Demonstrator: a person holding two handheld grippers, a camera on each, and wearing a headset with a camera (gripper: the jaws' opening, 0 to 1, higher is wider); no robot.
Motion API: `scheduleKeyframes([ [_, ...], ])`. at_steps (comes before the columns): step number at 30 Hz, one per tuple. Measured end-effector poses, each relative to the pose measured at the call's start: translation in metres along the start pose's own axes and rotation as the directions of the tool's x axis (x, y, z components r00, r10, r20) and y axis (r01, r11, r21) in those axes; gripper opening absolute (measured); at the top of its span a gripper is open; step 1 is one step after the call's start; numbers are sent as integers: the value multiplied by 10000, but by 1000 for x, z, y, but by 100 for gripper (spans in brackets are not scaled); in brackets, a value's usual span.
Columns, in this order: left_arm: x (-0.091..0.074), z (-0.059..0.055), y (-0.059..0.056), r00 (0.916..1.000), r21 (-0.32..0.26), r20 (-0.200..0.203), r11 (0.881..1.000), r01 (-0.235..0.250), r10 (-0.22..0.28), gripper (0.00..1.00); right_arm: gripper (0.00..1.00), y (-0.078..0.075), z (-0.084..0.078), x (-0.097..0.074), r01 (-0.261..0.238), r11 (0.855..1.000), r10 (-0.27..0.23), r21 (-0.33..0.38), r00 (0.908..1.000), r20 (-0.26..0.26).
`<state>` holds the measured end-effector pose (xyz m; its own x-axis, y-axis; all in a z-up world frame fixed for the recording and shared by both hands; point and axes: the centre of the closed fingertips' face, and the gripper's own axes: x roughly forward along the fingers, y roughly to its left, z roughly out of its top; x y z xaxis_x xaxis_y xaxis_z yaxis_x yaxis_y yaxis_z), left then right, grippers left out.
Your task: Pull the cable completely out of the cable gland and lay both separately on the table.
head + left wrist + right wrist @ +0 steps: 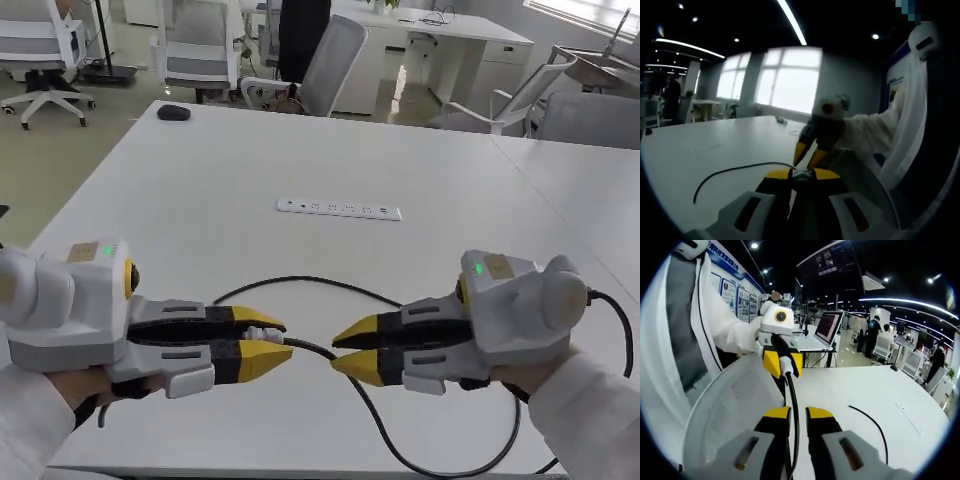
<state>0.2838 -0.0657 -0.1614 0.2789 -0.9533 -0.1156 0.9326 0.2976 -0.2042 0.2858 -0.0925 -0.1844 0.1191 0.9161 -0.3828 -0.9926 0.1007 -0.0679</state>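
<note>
My left gripper (284, 338) is at the lower left, shut on a small pale cable gland (262, 340). A black cable (300, 279) leaves the gland, runs right between the jaws of my right gripper (336, 352), then loops over the white table (450, 200). In the right gripper view the cable (792, 400) runs along one jaw of that gripper (797, 412), and a narrow gap shows on the other side. The gland (785, 365) sits ahead in the left gripper (785, 371). The left gripper view has its own jaws (802, 173) closed on the gland and the right gripper (806, 159) just ahead.
A white power strip (340, 209) lies mid-table and a dark mouse (173, 112) sits at the far left corner. Office chairs (330, 60) stand beyond the far edge. A grey mesh chair back (730, 405) is close below the right gripper.
</note>
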Motion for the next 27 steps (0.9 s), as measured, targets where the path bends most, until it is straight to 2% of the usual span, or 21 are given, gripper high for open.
scheduleKeyframes([
  [7, 2, 2, -2, 10000, 25, 5, 10000, 49, -49, 17, 12, 10, 22, 9, -333, 9982, 347, -502, 9990, 278],
  [18, 5, 1, -9, 9998, 91, -30, 9998, 187, -186, 17, 9, 12, 24, 17, -407, 9965, 429, -729, 9987, 287],
  [22, 4, 2, -9, 9999, 69, -6, 9999, 146, -146, 17, 4, 16, 24, 17, -559, 9959, 581, -715, 9979, 289],
  [27, 3, 2, -12, 9998, 147, -70, 9997, 193, -192, 17, 4, 19, 24, 17, -542, 9958, 571, -741, 9977, 375],
])
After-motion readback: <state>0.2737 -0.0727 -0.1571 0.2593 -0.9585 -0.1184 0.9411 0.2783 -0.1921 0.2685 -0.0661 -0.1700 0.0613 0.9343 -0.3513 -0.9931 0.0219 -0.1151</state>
